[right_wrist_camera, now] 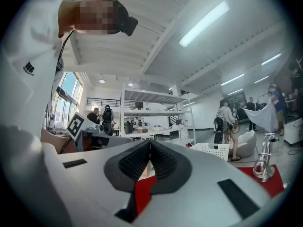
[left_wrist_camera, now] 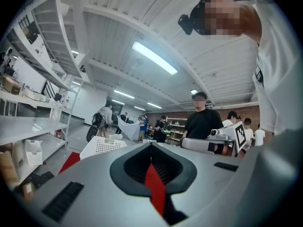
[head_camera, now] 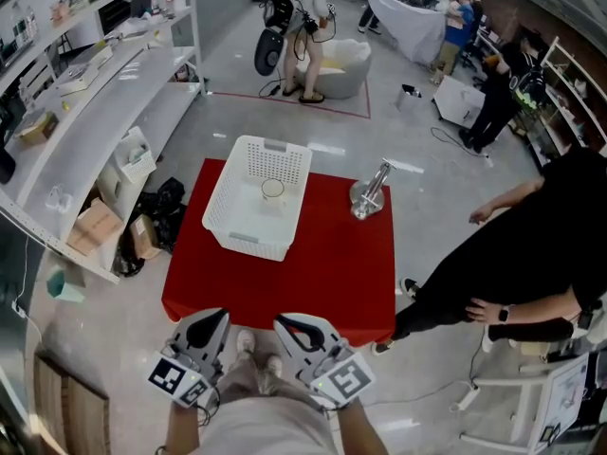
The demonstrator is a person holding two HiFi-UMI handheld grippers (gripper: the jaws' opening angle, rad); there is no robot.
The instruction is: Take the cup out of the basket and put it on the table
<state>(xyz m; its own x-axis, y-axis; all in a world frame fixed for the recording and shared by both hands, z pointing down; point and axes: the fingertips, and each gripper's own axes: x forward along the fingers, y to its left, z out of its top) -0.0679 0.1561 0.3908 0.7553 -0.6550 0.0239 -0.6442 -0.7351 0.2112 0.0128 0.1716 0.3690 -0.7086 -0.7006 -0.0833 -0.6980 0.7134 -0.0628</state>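
Observation:
A white slotted basket (head_camera: pixel 232 197) stands on the red table (head_camera: pixel 322 263), toward its far left. Inside it a clear cup (head_camera: pixel 272 191) stands upright. Both grippers hang side by side at the table's near edge, well short of the basket. My left gripper (head_camera: pixel 219 317) has its jaws together with nothing between them, and its own view shows the basket (left_wrist_camera: pixel 102 146) ahead on the left. My right gripper (head_camera: pixel 282 324) is shut and empty too, with the basket (right_wrist_camera: pixel 211 150) ahead on the right in its view.
A metal stand with a round base (head_camera: pixel 367 197) sits at the table's far right, also the stand (right_wrist_camera: pixel 263 163) in the right gripper view. A person in black (head_camera: pixel 531 254) leans close to the table's right side. Shelving (head_camera: pixel 85 93) runs along the left.

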